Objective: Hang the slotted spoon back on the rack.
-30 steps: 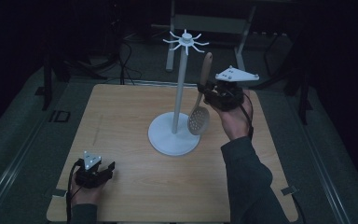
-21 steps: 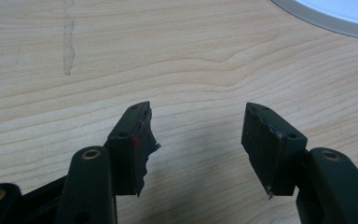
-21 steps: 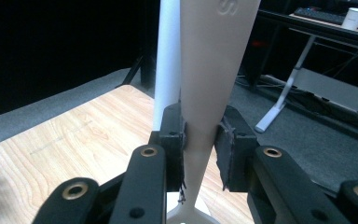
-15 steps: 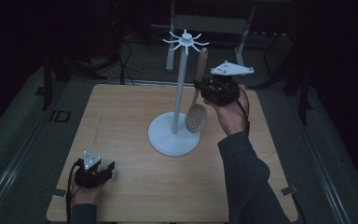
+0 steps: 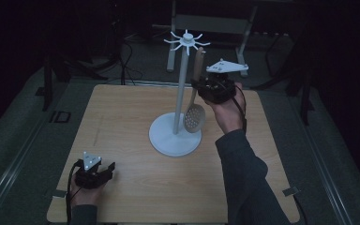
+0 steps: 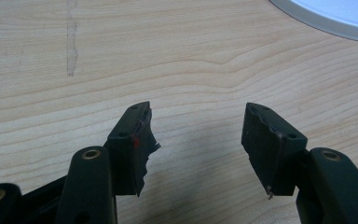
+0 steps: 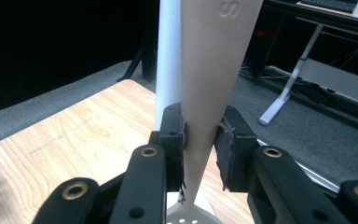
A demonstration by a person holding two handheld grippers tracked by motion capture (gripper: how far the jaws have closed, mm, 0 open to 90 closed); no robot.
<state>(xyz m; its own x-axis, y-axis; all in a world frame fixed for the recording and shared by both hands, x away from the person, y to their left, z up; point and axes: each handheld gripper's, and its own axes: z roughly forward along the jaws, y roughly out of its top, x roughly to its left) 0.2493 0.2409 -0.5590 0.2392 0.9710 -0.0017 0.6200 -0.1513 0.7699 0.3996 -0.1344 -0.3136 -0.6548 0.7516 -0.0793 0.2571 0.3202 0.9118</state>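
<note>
Skimmer (image 5: 194,101) hangs upright in the right claw (image 7: 200,144), whose jaws clamp its handle, just beside the rack (image 5: 180,93) pole, its holed head above the rack's base. The left claw (image 6: 196,135) rests open on the worktop (image 5: 122,140), well apart.

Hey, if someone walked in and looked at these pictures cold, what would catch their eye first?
Most striking is the white hook stand at the middle of the wooden table, its spoked top lifted against the dark room. Right beside its pole, the right gripper is shut on the handle of a beige slotted spoon, bowl hanging down. The left gripper rests open at the table's near left.
</note>
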